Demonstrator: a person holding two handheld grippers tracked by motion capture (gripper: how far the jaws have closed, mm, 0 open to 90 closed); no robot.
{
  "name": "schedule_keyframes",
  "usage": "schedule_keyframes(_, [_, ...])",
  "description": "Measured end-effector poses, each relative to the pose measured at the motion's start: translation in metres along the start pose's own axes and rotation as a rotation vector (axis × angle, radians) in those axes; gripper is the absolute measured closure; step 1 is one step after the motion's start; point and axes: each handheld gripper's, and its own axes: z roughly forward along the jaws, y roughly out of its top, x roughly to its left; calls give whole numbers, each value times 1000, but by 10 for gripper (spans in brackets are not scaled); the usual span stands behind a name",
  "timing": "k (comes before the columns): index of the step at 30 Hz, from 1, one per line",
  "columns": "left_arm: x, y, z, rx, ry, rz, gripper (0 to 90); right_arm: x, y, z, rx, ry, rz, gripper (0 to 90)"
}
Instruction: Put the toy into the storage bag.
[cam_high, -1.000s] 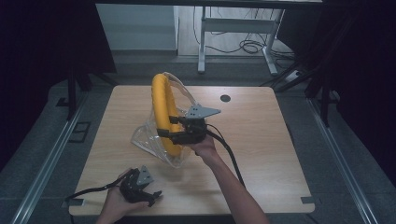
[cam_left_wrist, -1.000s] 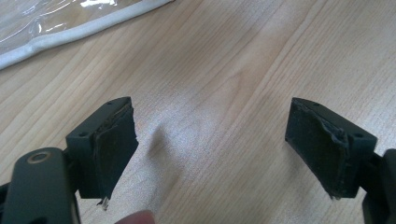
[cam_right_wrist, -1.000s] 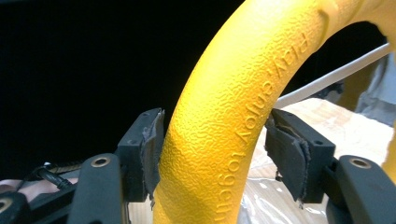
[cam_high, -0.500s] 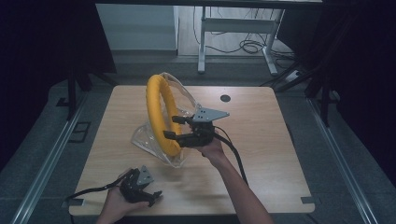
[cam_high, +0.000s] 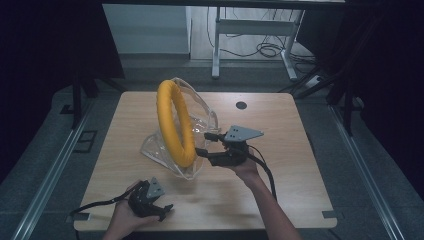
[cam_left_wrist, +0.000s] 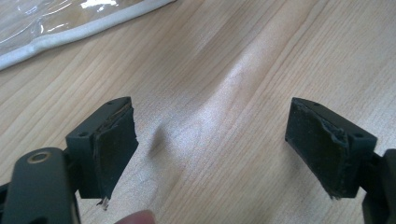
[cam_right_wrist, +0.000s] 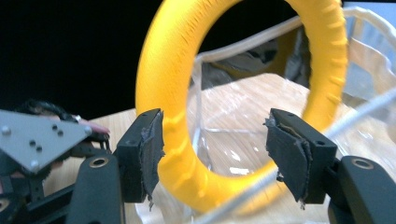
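One yellow ring (cam_high: 175, 124) stands upright on edge near the middle of the wooden table (cam_high: 300, 200), and it sits within one clear plastic bag (cam_high: 202, 117) whose crumpled film spreads behind and below it. The ring lies directly ahead of the right gripper (cam_high: 202, 144), just off its fingertips; in the high view the two black jaws reach toward the ring's lower edge. In the right gripper view the yellow ring (cam_right_wrist: 187, 154) fills the space ahead, its lower curve passing between the jaws, which stand wide apart: the left jaw's pad sits against or just beside the ring's left limb, and whether it touches cannot be told, while the right jaw stands clear of the ring with bag (cam_right_wrist: 224, 112) film showing in the gap. That gripper carries one grey three-cornered plate on top, and a black cable trails back from it along the person's right forearm. The left gripper (cam_high: 165, 209) rests well apart from the ring, nearer the person, at the table's near edge, held in the left hand with its own cable running off to the side. In the left gripper view its jaws are spread wide over bare wood (cam_left_wrist: 224, 93), with an edge of the bag (cam_left_wrist: 70, 28) far ahead of them. One small dark round mark (cam_high: 241, 105) lies on the table beyond the right gripper.
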Motion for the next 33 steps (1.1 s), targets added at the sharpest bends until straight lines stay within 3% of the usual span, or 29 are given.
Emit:
schedule_keyframes(18, [0, 0, -2, -5, 5, -5, 164, -4, -58, -45, 72, -88, 49, 366])
schedule_keyframes(23, [0, 0, -2, -3, 5, -3, 163, -5, -69, -49, 115, -108, 54, 368])
schedule_keyframes(33, [1, 0, -3, -5, 6, -3, 163, -6, -77, -47, 142, -117, 56, 369])
